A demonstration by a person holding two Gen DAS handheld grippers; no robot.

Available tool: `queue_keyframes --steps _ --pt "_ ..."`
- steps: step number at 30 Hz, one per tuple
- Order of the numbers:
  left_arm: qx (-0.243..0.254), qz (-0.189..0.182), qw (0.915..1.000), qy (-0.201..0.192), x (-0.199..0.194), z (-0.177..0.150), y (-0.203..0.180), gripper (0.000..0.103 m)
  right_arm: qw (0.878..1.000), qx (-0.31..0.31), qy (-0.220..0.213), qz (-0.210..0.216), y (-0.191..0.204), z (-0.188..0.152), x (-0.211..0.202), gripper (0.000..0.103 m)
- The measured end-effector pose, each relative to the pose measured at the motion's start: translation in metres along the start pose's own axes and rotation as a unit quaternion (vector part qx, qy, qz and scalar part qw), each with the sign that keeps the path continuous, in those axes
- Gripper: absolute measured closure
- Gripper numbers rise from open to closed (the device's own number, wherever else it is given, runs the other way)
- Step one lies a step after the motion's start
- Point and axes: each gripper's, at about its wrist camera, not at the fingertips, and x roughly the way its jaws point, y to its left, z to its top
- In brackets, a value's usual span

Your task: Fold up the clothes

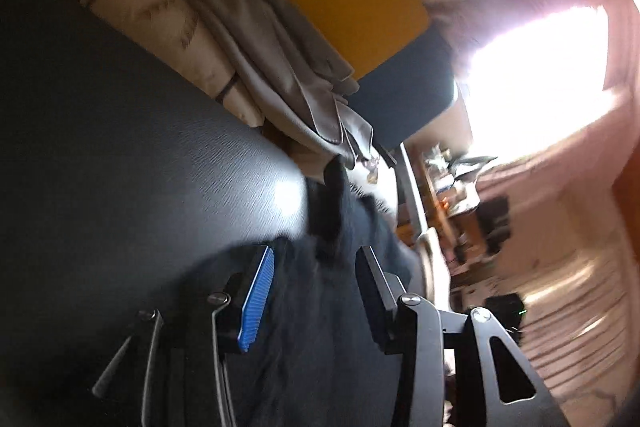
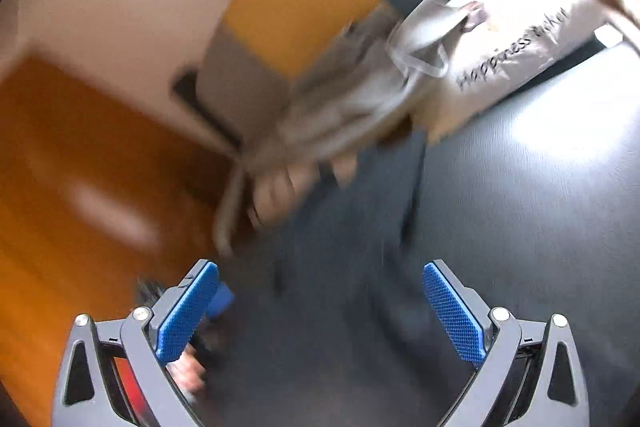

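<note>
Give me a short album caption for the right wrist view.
Open right gripper poised over a dark garment on a black table.

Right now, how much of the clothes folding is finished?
Nothing looks folded yet. A dark garment lies rumpled on the dark table, between the fingers of both open grippers, left and right. The grey clothes heaped behind still wait.

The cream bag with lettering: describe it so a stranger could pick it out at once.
Start at the dark leather-textured surface and look to its far edge, where things are piled. The cream bag lies there, beside a crumpled grey garment and in front of a yellow panel. It alone carries a line of dark printed script.
</note>
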Motion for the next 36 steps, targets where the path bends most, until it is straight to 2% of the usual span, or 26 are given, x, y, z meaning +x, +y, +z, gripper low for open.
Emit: queue_keyframes --steps 3,6,9,10,11,12,13,14,15,19,22,25,27,28,29,30,33,36 --pt "0.036 0.028 0.9989 0.010 -0.014 -0.028 0.003 0.061 0.995 -0.072 0.038 -0.057 0.027 -0.048 -0.004 0.000" --pt "0.057 0.070 0.9952 0.037 -0.021 -0.058 0.017 0.061 0.984 -0.114 0.044 -0.126 0.039 -0.088 -0.003 0.000" --pt "0.079 0.074 0.9939 0.018 -0.035 -0.069 0.030 0.065 0.972 -0.139 0.050 -0.183 0.039 -0.111 0.015 0.000" --pt "0.085 0.075 0.9934 0.017 -0.039 -0.068 0.034 0.065 0.968 -0.151 0.040 -0.196 0.040 -0.112 0.019 0.000" --pt "0.090 0.079 0.9927 0.012 -0.043 -0.067 0.038 0.070 0.964 -0.160 0.032 -0.208 0.042 -0.112 0.023 0.000" --pt "0.089 0.084 0.9925 0.004 -0.047 -0.064 0.046 0.080 0.962 -0.163 0.028 -0.216 0.044 -0.107 0.031 0.000" --pt "0.093 0.088 0.9918 0.001 -0.046 -0.060 0.050 0.084 0.960 -0.166 0.025 -0.224 0.046 -0.103 0.038 0.000" --pt "0.100 0.095 0.9904 -0.001 -0.046 -0.056 0.055 0.095 0.958 -0.169 0.022 -0.232 0.047 -0.098 0.045 0.000" --pt "0.087 0.090 0.9922 -0.001 -0.048 -0.050 0.064 0.101 0.955 -0.172 0.018 -0.240 0.049 -0.094 0.052 0.000" --pt "0.048 0.075 0.9959 -0.014 -0.053 -0.023 0.093 0.101 0.945 -0.183 0.008 -0.270 0.056 -0.076 0.083 0.000" --pt "0.051 0.093 0.9941 -0.023 -0.056 -0.004 0.101 0.101 0.933 -0.212 0.016 -0.291 0.068 -0.061 0.109 0.000" --pt "0.057 0.121 0.9908 -0.020 -0.058 0.012 0.100 0.101 0.931 -0.222 0.021 -0.289 0.074 -0.049 0.124 0.000" --pt "0.057 0.149 0.9870 -0.015 -0.059 0.019 0.093 0.099 0.934 -0.222 0.032 -0.278 0.077 -0.043 0.124 0.000" --pt "0.066 0.157 0.9853 -0.016 -0.066 0.017 0.084 0.088 0.937 -0.220 0.040 -0.269 0.078 -0.041 0.122 0.000" --pt "0.074 0.163 0.9836 -0.018 -0.073 0.014 0.075 0.070 0.940 -0.218 0.047 -0.259 0.079 -0.041 0.118 0.000" --pt "0.083 0.170 0.9817 -0.020 -0.080 0.012 0.065 0.070 0.943 -0.218 0.049 -0.246 0.082 -0.045 0.109 0.000" --pt "0.093 0.138 0.9856 -0.029 -0.112 -0.016 0.045 0.070 0.942 -0.255 0.065 -0.207 0.101 -0.076 0.067 0.000" --pt "0.098 0.113 0.9885 -0.024 -0.143 -0.055 0.029 0.069 0.941 -0.278 0.099 -0.166 0.114 -0.126 0.010 0.000"
